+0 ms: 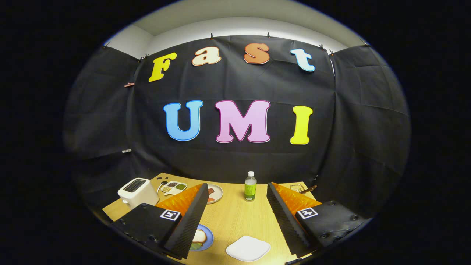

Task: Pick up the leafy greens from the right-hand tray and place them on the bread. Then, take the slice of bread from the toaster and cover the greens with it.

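The gripper [237,217] hangs above the wooden desk [235,221], jaws wide apart; beyond them stands a green-labelled plastic bottle [250,187], with a white toaster [137,191] far to its left.

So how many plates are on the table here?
3: a beige round plate beyond the open fingers, a blue round plate by one finger, a white square plate between them. Others may be hidden.

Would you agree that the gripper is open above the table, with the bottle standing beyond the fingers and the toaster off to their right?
Not quite: the gripper view shows the toaster left of the fingers. The gripper is open and the bottle stands beyond it.
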Demonstrator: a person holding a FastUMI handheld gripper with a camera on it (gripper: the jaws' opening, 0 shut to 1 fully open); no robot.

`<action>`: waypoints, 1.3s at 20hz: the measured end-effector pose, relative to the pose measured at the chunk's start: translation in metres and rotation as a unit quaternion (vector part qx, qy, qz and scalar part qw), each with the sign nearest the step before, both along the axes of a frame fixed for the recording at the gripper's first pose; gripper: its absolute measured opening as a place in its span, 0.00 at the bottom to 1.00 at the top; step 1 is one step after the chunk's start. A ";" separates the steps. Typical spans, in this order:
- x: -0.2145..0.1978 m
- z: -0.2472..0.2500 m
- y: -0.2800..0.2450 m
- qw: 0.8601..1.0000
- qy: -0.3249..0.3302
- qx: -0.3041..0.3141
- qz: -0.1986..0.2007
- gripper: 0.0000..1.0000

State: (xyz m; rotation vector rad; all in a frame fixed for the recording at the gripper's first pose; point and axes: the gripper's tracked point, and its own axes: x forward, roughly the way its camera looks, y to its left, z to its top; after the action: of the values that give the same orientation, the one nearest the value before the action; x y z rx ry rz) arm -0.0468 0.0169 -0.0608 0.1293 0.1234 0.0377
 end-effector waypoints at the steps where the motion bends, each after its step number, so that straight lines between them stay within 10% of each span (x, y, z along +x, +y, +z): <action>1: 0.000 0.000 -0.003 1.000 -0.001 -0.005 0.000 0.99; 26: 0.016 0.017 -0.060 0.999 -0.029 -0.035 0.000 0.98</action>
State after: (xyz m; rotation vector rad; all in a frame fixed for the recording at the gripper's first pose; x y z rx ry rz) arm -0.0312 -0.0432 -0.0437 0.0581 0.0665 0.0374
